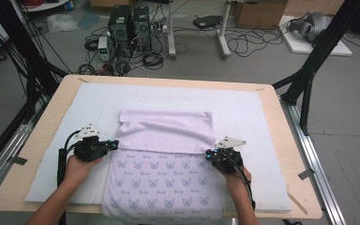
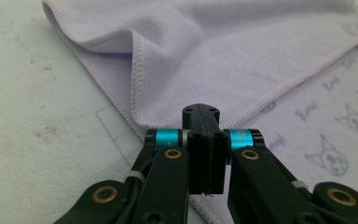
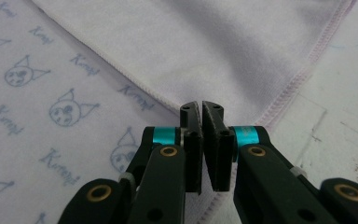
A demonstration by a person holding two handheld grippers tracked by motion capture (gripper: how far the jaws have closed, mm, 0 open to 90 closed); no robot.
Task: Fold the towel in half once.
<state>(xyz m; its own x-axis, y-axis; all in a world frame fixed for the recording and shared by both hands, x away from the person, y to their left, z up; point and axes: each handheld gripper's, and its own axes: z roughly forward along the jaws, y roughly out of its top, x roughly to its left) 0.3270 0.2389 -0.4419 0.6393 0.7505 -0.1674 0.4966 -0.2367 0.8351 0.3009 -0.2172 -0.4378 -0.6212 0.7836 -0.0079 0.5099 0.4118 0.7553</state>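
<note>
A lilac towel (image 1: 164, 185) printed with small cat faces lies on the white mat, its near edge hanging at the table's front. Its far part is folded toward me as a plain flap (image 1: 166, 131). My left gripper (image 1: 115, 144) is at the flap's near left corner, and in the left gripper view the gripper (image 2: 200, 112) has its jaws pressed together over that corner of the towel (image 2: 223, 56). My right gripper (image 1: 209, 154) is at the near right corner. In the right gripper view the gripper (image 3: 201, 109) is shut where the two hemmed edges of the flap (image 3: 242, 56) meet.
A white mat (image 1: 248, 112) covers most of the wooden table (image 1: 44, 136), with bare mat left and right of the towel. Black frame posts stand at both far corners. Computers, cables and boxes are on the floor beyond the table.
</note>
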